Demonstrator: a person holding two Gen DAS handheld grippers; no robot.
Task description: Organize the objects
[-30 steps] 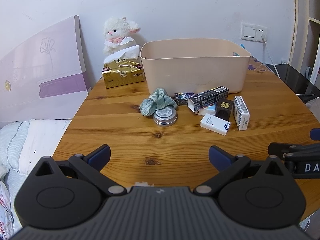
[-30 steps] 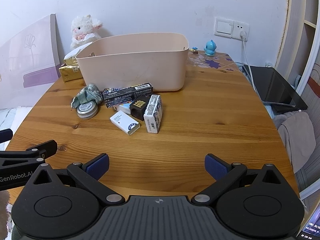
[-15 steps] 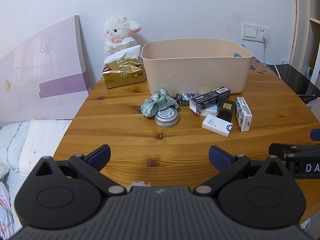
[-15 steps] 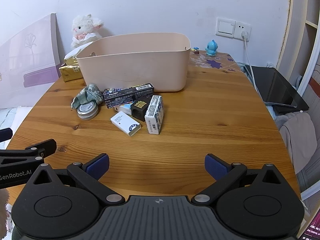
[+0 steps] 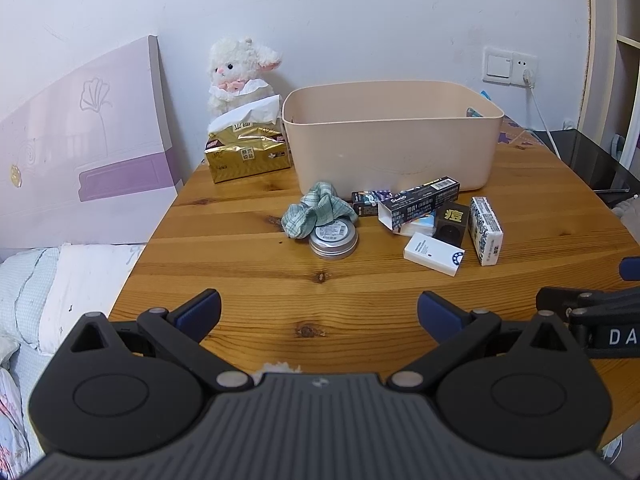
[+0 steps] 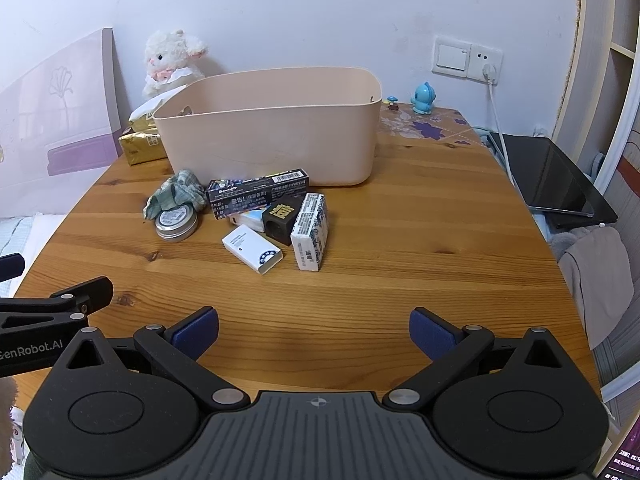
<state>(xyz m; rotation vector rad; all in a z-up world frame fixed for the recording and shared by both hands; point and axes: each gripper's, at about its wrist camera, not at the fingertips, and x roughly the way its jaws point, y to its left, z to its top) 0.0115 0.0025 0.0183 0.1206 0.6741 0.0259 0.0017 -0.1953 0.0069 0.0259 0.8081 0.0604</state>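
Note:
A beige plastic bin (image 5: 394, 148) (image 6: 272, 144) stands at the back of the round wooden table (image 5: 248, 280). In front of it lie a green checked cloth (image 5: 316, 214) (image 6: 176, 196), a round metal tin (image 5: 333, 238) (image 6: 176, 222), a long black box (image 5: 420, 202) (image 6: 258, 192), a small black box (image 5: 451, 222) (image 6: 282, 216), a white box (image 5: 434, 254) (image 6: 252, 248) and a blue-and-white box (image 5: 485, 230) (image 6: 310, 230). My left gripper (image 5: 319, 310) and my right gripper (image 6: 314, 328) are both open and empty, above the table's near edge, well short of the objects.
A gold tissue pack (image 5: 248, 152) and a white plush lamb (image 5: 240, 76) sit left of the bin. A blue figurine (image 6: 424, 98) stands at the back right. A dark tablet (image 6: 556, 180) lies beyond the right edge. A bed (image 5: 48, 288) is at the left.
Both views have shifted very slightly; the objects sit a little lower and farther right in the frames. Both grippers stay open and nothing on the table has moved.

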